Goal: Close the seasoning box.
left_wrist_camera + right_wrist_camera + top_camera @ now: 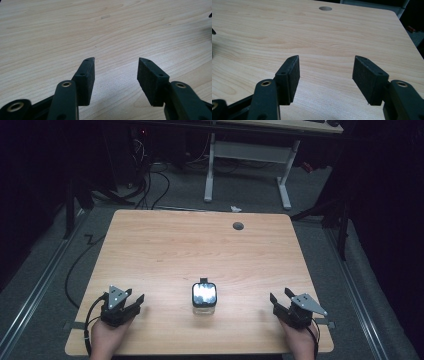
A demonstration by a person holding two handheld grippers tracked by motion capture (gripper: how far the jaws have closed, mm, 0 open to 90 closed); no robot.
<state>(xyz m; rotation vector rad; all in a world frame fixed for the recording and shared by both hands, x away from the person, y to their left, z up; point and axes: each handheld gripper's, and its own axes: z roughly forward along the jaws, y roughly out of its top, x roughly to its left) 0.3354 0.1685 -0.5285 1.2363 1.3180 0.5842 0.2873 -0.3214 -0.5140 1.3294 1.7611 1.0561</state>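
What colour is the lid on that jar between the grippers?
Black, with a bright glare on top; the lid shows best in the high view.

The surface (165,245) is light wood with rounded corners and a round grommet hole (238,226) near its far edge. A small jar (204,297) with a shiny dark-rimmed lid stands on it, between the left gripper (134,302) and the right gripper (278,301), well apart from both. Both grippers rest at the near edge.
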